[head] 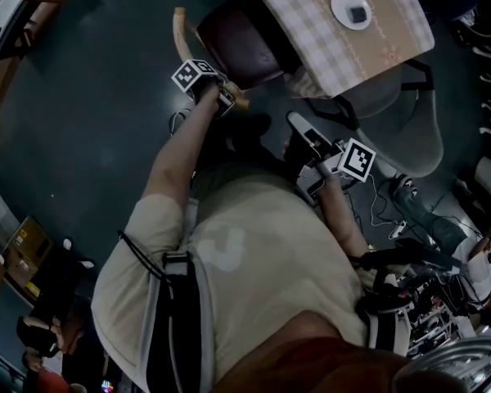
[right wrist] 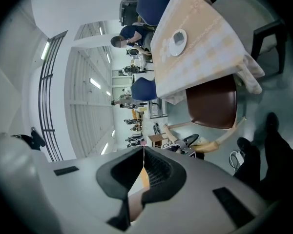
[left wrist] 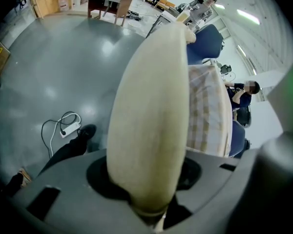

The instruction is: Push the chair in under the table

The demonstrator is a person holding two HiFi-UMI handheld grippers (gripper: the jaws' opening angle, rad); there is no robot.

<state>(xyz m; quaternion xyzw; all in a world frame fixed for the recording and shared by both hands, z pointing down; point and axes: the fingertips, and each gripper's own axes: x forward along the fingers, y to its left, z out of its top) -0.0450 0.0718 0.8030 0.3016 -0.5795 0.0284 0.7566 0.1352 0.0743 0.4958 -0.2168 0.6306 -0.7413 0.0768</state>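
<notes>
1. Two tongs are in your hands. Your left tongs (head: 227,98) are clamped on the pale, curved wooden backrest rail (left wrist: 151,106), which fills the gap between the jaws in the left gripper view.
2. That rail belongs to the wooden chair (head: 237,43) with the dark brown padded seat. It stands just beyond your left tongs, with the backrest towards you.
3. The far edge of the chair's seat is tucked under the hanging cloth. Most of the seat is out in the open on your side.
4. Your right tongs (right wrist: 143,152) have their jaws pressed together with nothing between them. They sit close in front of your body, apart from the chair and touching nothing.
5. The surface (head: 311,23) is a table under a beige-and-white checked cloth. It lies beyond the chair from your left tongs and ahead of your right tongs.
6. A round white plate (head: 351,9) with a small dark square thing on it rests on the surface, well away from both tongs.
7. A grey shell chair (head: 409,129) stands to the right of your right tongs, near them, at the closer corner of the surface.
8. In the left gripper view, a white power strip (left wrist: 71,129) with its looped cable lies on the dark grey floor (left wrist: 63,57). It is to the left of your left tongs, with a dark shoe (left wrist: 88,130) just beside it.
</notes>
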